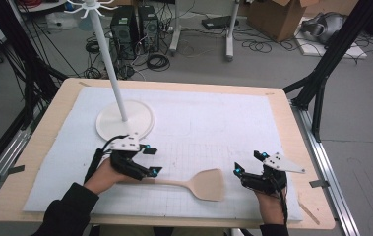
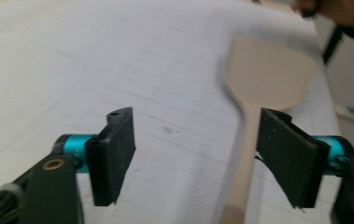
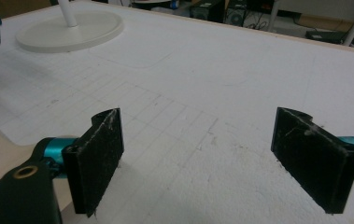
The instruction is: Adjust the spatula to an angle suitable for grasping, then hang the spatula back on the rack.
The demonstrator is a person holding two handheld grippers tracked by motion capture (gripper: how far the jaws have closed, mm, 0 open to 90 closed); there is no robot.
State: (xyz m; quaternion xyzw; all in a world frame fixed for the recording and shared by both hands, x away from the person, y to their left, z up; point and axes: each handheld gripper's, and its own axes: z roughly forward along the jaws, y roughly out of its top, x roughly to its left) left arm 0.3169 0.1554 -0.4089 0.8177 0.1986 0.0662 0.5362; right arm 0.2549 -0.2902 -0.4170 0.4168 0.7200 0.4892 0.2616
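Nearest you, the spatula's handle (image 2: 244, 158) runs up between your left gripper's (image 2: 195, 156) wide-spread black pads, lying close against one pad though I can't tell if it touches; the pale wooden spatula (image 1: 194, 184) lies flat on the white mat (image 1: 213, 123), blade towards your right gripper (image 1: 249, 164). It looks like you're at the grasp on the handle, so centre it between the pads and close firmly before lifting. Your right gripper rests with jaws wide apart and nothing between them, just beside the blade, and the white stand (image 1: 125, 122) sits farther back.
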